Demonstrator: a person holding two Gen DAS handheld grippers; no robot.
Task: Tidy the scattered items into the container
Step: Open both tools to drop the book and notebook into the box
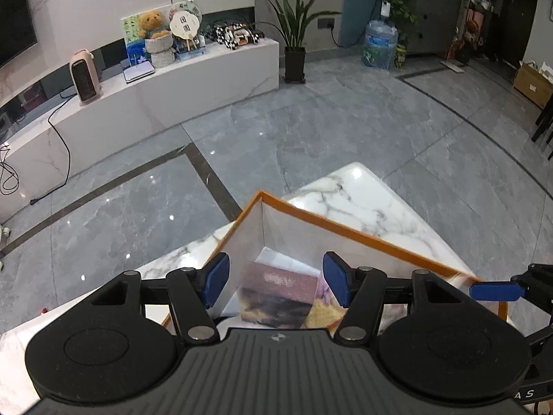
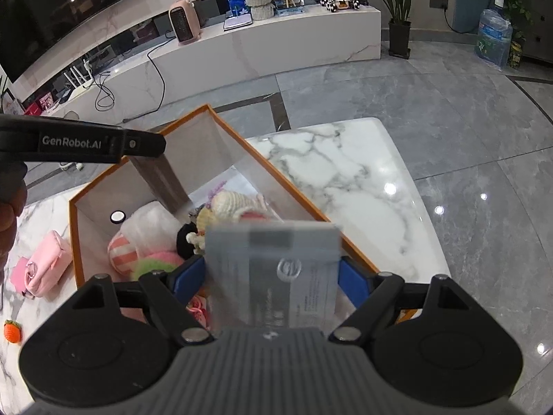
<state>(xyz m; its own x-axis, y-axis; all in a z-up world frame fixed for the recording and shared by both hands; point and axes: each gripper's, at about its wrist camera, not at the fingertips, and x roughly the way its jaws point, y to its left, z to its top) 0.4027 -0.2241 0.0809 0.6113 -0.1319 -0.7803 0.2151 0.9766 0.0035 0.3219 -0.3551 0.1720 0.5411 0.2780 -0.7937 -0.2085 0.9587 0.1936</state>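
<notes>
Your orange-rimmed box [image 2: 221, 131] on the desk [image 2: 345, 173] already holds soft toys. Above it, your right gripper [image 2: 273, 276] clamps a grey packet [image 2: 276, 263]; the left gripper [image 1: 274, 282] hangs with jaws apart. Released crooked, the packet could catch the rim. 2 items lie left of the box: pink pouch [image 2: 45, 266], strawberry toy [image 2: 13, 333].

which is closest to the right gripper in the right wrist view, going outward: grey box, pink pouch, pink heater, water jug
1. grey box: between the fingers of the right gripper, above the orange-rimmed container.
2. pink pouch: on the marble table, left of the container.
3. pink heater: on the far white ledge, upper left.
4. water jug: on the floor, far upper right.
</notes>
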